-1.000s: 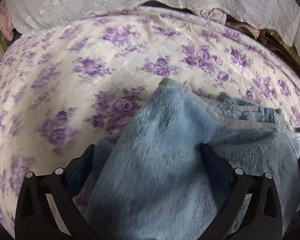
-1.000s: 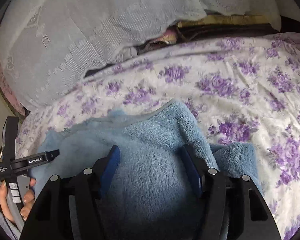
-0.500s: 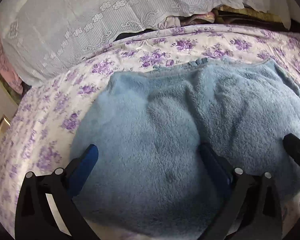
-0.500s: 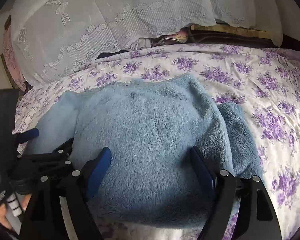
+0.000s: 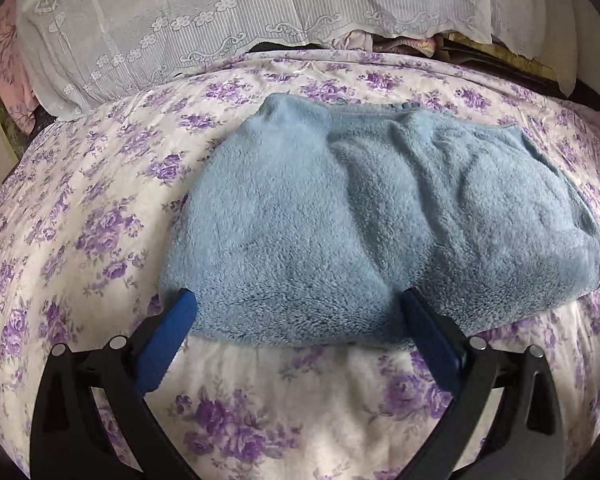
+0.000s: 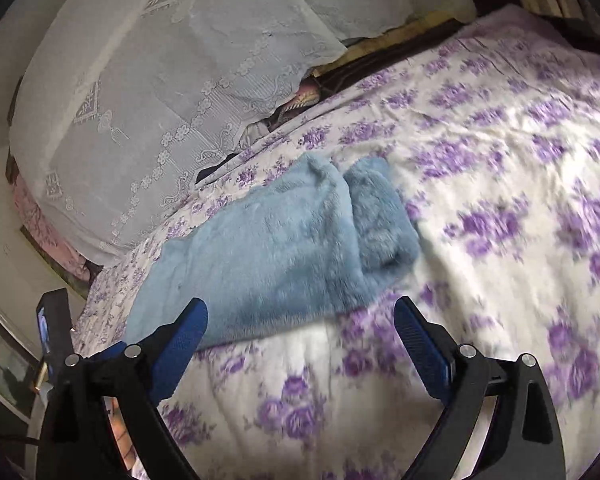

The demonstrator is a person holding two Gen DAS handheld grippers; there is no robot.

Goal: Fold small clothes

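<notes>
The left tongs [image 5: 296, 300] stand wide open, holding nothing, their blue tips at the near edge of the folded blue fleece garment [image 5: 364, 220]. The right tongs [image 6: 300, 308] are open too (that view is blurred). The garment lies on the purple-flowered bedspread [image 5: 80, 220], below a white lace pillow [image 5: 220, 20].

Soft even daylight, strong fisheye bending, dark corners, right view motion-blurred

Floral-quilted bed [image 5: 80, 208], lace-covered pillows [image 5: 188, 20] behind
</notes>
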